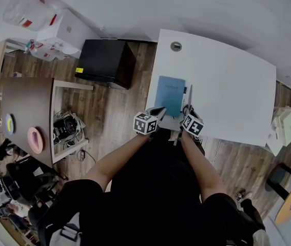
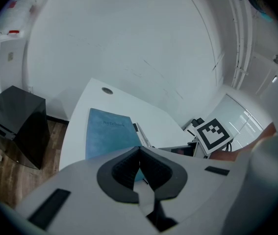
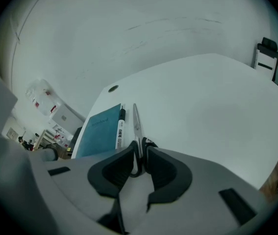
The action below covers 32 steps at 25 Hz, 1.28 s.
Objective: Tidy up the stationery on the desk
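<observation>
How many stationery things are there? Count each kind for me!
Flat blue notebook: 1
White marker pen with black cap: 1
Silver metal scissors: 1
Total: 3

A blue notebook (image 1: 170, 94), a marker (image 3: 119, 131) and scissors (image 3: 136, 124) are seen side by side on the white table (image 1: 232, 86).
</observation>
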Motion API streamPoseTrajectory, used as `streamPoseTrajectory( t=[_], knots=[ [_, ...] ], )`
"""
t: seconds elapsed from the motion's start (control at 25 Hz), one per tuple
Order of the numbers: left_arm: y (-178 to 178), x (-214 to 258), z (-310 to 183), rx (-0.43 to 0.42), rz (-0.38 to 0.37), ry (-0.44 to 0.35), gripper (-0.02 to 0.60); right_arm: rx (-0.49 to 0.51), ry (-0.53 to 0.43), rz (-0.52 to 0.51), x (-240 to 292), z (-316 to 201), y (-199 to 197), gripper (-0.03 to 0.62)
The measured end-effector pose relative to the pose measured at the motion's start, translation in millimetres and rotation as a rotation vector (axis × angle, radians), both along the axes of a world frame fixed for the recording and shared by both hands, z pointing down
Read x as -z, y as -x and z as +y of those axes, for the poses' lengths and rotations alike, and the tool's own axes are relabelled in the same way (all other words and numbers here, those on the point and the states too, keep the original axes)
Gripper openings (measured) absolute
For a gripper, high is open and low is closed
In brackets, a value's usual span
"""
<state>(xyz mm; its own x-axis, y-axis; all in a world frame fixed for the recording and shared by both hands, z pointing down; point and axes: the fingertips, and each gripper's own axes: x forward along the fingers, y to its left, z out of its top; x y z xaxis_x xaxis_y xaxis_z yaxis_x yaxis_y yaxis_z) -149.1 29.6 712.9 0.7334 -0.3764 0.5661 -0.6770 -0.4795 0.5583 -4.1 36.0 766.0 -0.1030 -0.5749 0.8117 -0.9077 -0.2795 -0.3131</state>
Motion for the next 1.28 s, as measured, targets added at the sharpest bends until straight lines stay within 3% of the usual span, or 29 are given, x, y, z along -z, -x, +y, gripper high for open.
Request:
streamPoseTrajectory(
  t=[0.36,0.6,0.72,0.88,1.12,1.28],
  knots=[
    [-6.6,24.4,-4.1,0.015,0.016,-0.049,0.014,0.085,-0.158,0.021,70.2,5.1,-17.2,0.091],
    [-47.9,80.5,9.7,-0.001,0.052,-0.19,0.014,0.224,-0.372,0.064,151.4,23.3,-23.0,0.087],
    [-73.9,117.4,22.5,0.023,0.096,-0.278,0.014,0.278,-0.463,0.046,186.5,39.5,-22.6,0.043],
    [-107.6,163.0,62.9,0.049,0.095,-0.388,0.014,0.32,-0.549,0.039,227.2,80.9,-29.2,0.037],
    [-133.4,225.7,141.5,0.075,-0.007,-0.632,0.014,0.358,-0.704,0.041,285.0,157.4,-40.9,0.037],
    [-152.5,242.1,215.2,0.142,-0.018,-0.631,0.014,0.397,-0.769,0.063,313.6,218.9,-52.6,0.037]
  ],
)
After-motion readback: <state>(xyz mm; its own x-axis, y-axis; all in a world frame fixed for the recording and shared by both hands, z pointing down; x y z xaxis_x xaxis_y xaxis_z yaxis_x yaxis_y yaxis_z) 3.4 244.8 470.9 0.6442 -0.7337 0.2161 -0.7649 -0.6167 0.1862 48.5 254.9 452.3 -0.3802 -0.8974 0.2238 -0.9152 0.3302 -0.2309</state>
